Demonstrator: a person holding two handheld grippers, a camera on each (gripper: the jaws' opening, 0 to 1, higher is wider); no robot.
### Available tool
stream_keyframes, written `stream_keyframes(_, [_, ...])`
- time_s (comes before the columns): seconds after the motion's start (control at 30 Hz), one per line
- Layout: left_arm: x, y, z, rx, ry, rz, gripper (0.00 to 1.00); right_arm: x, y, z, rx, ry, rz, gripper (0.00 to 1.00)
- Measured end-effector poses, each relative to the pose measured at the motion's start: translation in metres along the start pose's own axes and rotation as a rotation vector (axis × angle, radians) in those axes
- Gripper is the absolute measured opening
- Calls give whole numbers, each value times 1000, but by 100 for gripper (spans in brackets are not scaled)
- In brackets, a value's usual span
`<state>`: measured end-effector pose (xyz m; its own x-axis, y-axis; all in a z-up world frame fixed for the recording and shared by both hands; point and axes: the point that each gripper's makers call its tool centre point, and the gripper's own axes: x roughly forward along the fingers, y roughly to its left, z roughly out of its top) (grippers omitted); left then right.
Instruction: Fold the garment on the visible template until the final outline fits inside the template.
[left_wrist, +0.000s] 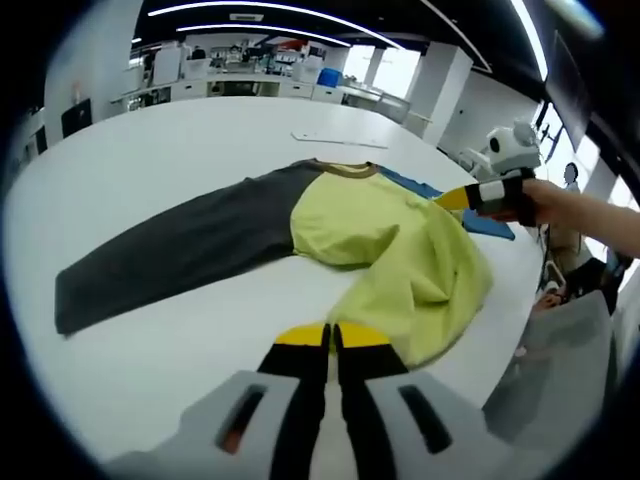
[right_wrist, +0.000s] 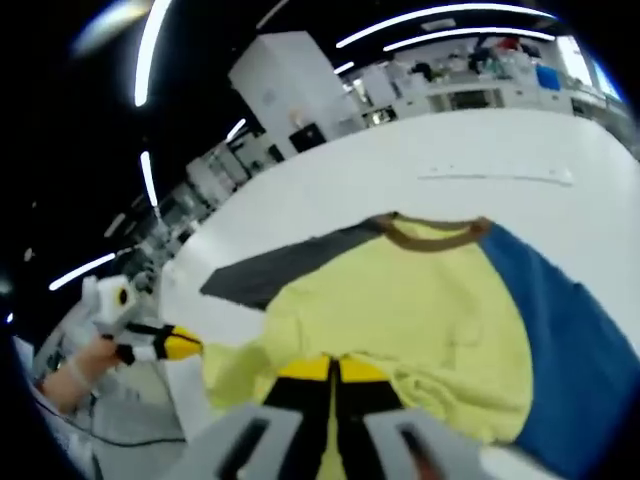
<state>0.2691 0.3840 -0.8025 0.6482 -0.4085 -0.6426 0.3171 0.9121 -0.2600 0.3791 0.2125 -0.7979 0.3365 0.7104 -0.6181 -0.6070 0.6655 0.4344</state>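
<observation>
- Left gripper view has the garment (left_wrist: 380, 240) spread over the white table (left_wrist: 150, 130), its body bunched toward the table's near edge, the grey sleeve (left_wrist: 170, 250) stretched flat along the top and a blue sleeve (left_wrist: 490, 222) peeking past the far side.
- Left gripper (left_wrist: 332, 340) has its yellow-tipped fingers pressed together right at the rumpled yellow hem; whether cloth is caught between them I cannot tell.
- Right gripper (right_wrist: 330, 368), in the right gripper view, looks the same: fingers closed, tips buried at the yellow fabric's edge, with the brown collar (right_wrist: 432, 236) beyond. From the left gripper view it shows by the blue sleeve, held in a hand (left_wrist: 560, 205).
- Judging by the folds, this is light, limp knit cloth: it will drape, sag and drag rather than hold a shape, and it may slide on the smooth top.
- Best hold, I'd say, is a pinch on the hem corners or shoulder seams, both layers together, lifted low.
- I cannot make out a template outline.
</observation>
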Motion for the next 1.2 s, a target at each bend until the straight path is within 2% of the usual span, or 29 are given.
stream_keyframes(0.13, [0, 1, -1, -9, -2, 0, 0, 9, -5, 1, -18, 21, -3, 0])
stream_keyframes(0.53, [1, 1, -2, -28, -9, -1, 0, 11, -4, -13, -62, 58, -26, 0])
stream_keyframes(0.7, [0, 2, -3, -34, -9, -3, 0, 2, 0, -5, -110, 30, 4, 0])
stream_keyframes(0.8, [0, 1, -2, -32, -10, -3, 0, -6, 3, 2, -128, -11, 19, 0])
stream_keyframes(1.0, [0, 1, -2, -29, -9, -4, 0, -24, 0, 1, -150, -53, 32, 13])
stream_keyframes(1.13, [-1, 1, -3, -31, -8, -3, 0, -34, -8, -4, -174, -73, 34, 28])
stream_keyframes(1.2, [-1, 1, -3, -30, -8, -3, 0, -38, -10, -7, -162, -78, 38, 30])
